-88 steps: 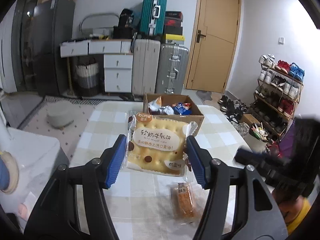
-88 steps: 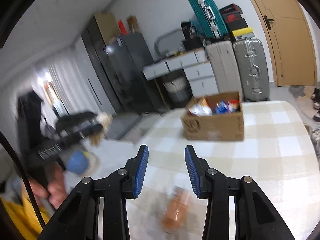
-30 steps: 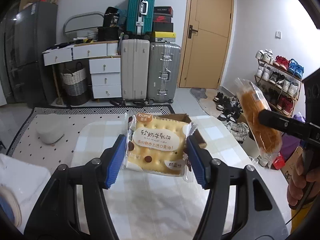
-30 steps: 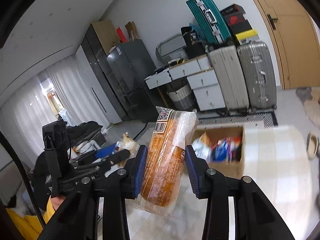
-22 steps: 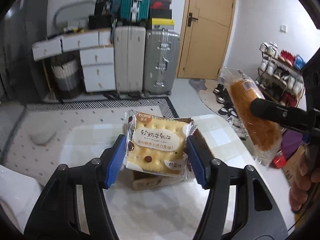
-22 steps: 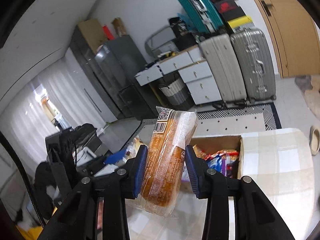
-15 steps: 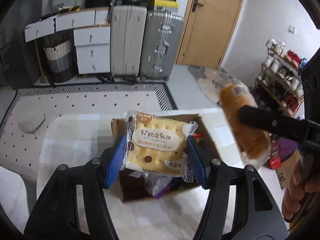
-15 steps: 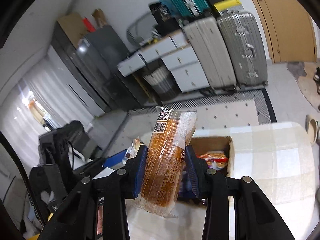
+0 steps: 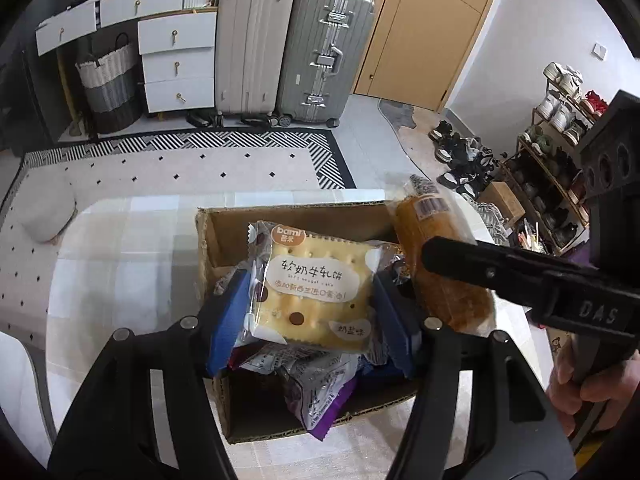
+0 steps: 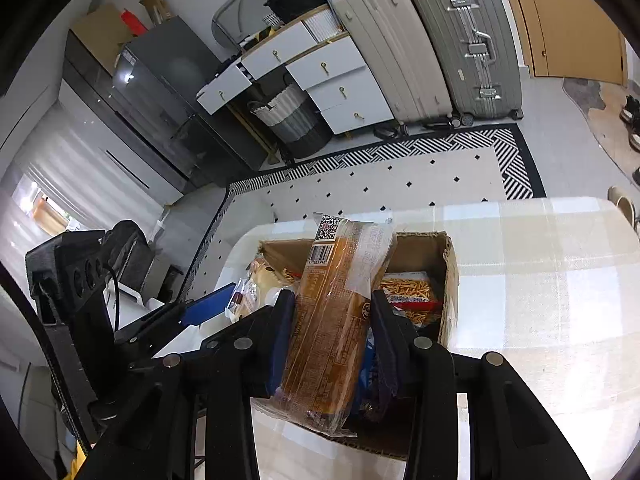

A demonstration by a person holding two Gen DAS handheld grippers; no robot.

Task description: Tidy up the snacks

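Snacks were both in the air over the cardboard box (image 9: 224, 232), one per tool. Left tool (image 9: 310, 312) was clamped on the cracker pack (image 9: 312, 288), blue pads pressed on its two side edges, pack flat-faced toward the camera with its yellow label side up. It hung right above the box opening, over loose wrappers inside, incl. a purple-edged packet (image 9: 320, 396). Box sat on the checked worktop (image 9: 120, 264), flaps open.

To the right of the cracker pack, the right tool (image 10: 330, 316) was closed on the bread pack (image 10: 336, 320), a long clear wrapper with a brown loaf, barcode end pointing up and away, lower end hanging below the pads. In the left wrist view the same bread pack (image 9: 436, 264) sat just beside the cracker pack, over the box's right side, with the black tool body across it. A hand (image 9: 588, 384) gripped that tool's handle at far right.

In the right wrist view the box (image 10: 448, 280) also held a pack of thin stick snacks (image 10: 408, 292) by its right wall. Whether either pack touched the contents below, couldn't tell.
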